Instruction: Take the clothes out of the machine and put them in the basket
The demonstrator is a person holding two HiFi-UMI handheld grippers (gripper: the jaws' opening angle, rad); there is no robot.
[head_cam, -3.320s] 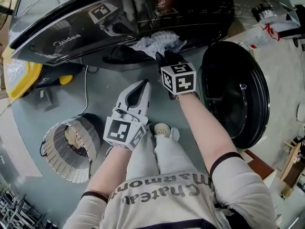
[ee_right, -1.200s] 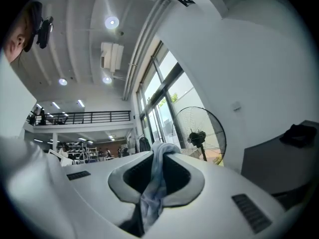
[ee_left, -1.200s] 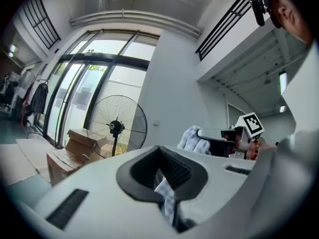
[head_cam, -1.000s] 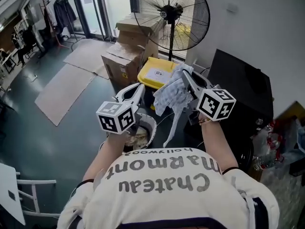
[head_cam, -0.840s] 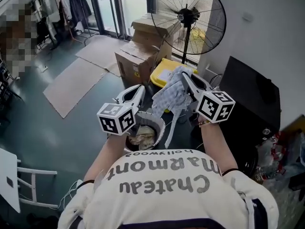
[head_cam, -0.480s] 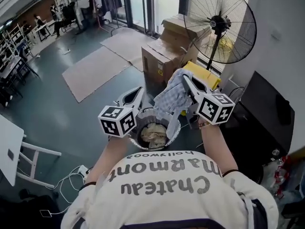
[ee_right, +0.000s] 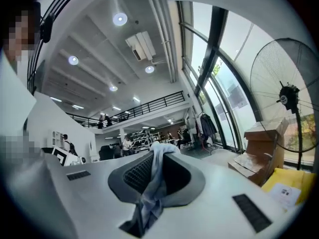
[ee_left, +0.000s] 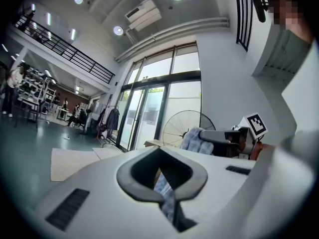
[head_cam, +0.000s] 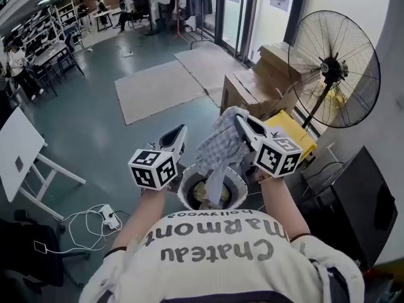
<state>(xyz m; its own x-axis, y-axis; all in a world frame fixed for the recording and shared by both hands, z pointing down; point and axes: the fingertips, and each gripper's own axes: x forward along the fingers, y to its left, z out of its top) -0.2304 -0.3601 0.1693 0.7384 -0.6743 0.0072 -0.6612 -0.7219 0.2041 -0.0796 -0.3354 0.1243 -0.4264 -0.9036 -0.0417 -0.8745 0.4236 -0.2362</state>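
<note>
The person's arms are reaching out level from the cream lettered shirt [head_cam: 214,248], each hand carrying a gripper with a marker cube at its back. The left gripper [head_cam: 180,131] is pointing forward with its fingers pressed together at the tips, gripping nothing; only the loop between them is showing open. Just to the right of it, the right gripper [head_cam: 240,120] is closing its fingers on a blue-and-white checked cloth [head_cam: 218,147], which is bunching over the fingertips and trailing down between the two grippers. The right gripper view is showing the same fabric pinched at the fingertips and draping back through the loop toward the camera. Directly below the fingers of both grippers, a round basket [head_cam: 184,193] is standing on the grey floor [head_cam: 113,137], and the cloth's lower end is hanging over its mouth, above pale clothes [head_cam: 201,194] already lying inside. Whether the hanging end is touching them cannot be made out. To the right of the right fingers and lower, a black machine [head_cam: 366,201] is standing against the wall. Beyond the right fingers, a yellow bin [head_cam: 289,130] is showing, then cardboard boxes [head_cam: 265,84] and a large standing fan [head_cam: 334,68]. Farther ahead of the left fingers, flattened cardboard sheets [head_cam: 158,88] are lying on the floor, and people are moving about at the far end of the hall.
</note>
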